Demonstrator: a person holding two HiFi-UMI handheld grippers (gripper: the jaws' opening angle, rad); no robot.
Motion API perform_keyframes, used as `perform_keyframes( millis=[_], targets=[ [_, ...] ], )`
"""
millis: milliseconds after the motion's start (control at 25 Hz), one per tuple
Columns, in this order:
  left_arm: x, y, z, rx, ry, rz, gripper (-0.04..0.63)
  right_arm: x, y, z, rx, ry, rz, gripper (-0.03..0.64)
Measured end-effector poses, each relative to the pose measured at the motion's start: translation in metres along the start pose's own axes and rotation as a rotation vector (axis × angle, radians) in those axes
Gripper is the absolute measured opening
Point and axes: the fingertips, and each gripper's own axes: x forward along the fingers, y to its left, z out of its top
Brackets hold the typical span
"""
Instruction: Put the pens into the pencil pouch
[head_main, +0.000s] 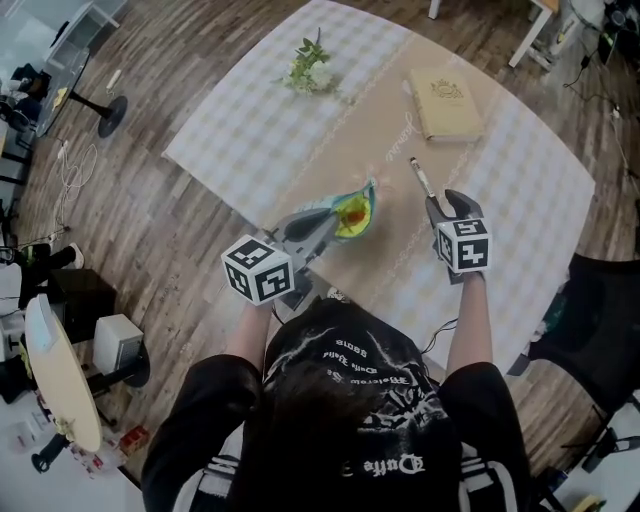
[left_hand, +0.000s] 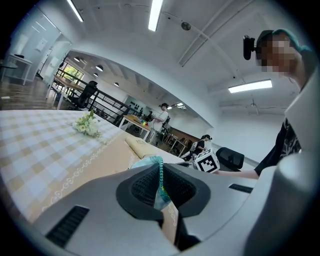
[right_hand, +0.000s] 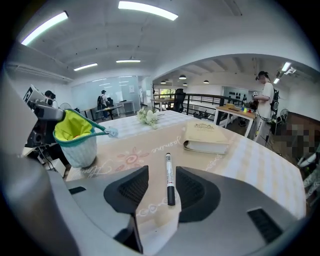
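The pencil pouch (head_main: 352, 213) is white mesh with a teal zipper rim and a yellow-green lining, and its mouth is held open. My left gripper (head_main: 320, 224) is shut on its rim; in the left gripper view the teal edge (left_hand: 159, 172) is pinched between the pads. In the right gripper view the pouch (right_hand: 75, 137) hangs upright at the left. A white pen with a black cap (head_main: 421, 178) lies on the tablecloth. My right gripper (head_main: 446, 206) is open just behind it. The pen (right_hand: 169, 177) lies between the jaws and the pads do not touch it.
A beige book (head_main: 445, 102) lies beyond the pen, and a small bunch of white flowers (head_main: 310, 68) sits at the table's far side. The checked tablecloth (head_main: 520, 190) ends at the table edges. A dark chair (head_main: 600, 320) stands at the right.
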Motion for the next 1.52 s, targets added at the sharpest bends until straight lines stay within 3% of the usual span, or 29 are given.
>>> perform_keyframes(
  millis=[640,1080,1160,1240,1520],
  targets=[
    [0.003,0.000,-0.001,-0.002,0.009,0.033,0.035,0.045,-0.017,-0.050,0.048,0.165,0.028,0.176],
    [-0.001,0.001,-0.003,-0.003,0.004,0.048,0.035,0.053,-0.020,-0.063,0.025,0.219,0.020,0.161],
    [-0.001,0.001,-0.003,-0.004,0.006,0.049,0.035,0.053,-0.021,-0.063,0.033,0.221,0.011,0.151],
    [-0.001,0.001,-0.003,-0.004,0.008,0.049,0.035,0.052,-0.023,-0.063,0.039,0.223,-0.009,0.072],
    [-0.004,0.000,-0.003,0.001,0.011,0.056,0.035,0.050,-0.024,-0.063,0.055,0.220,-0.027,0.069]
  ],
)
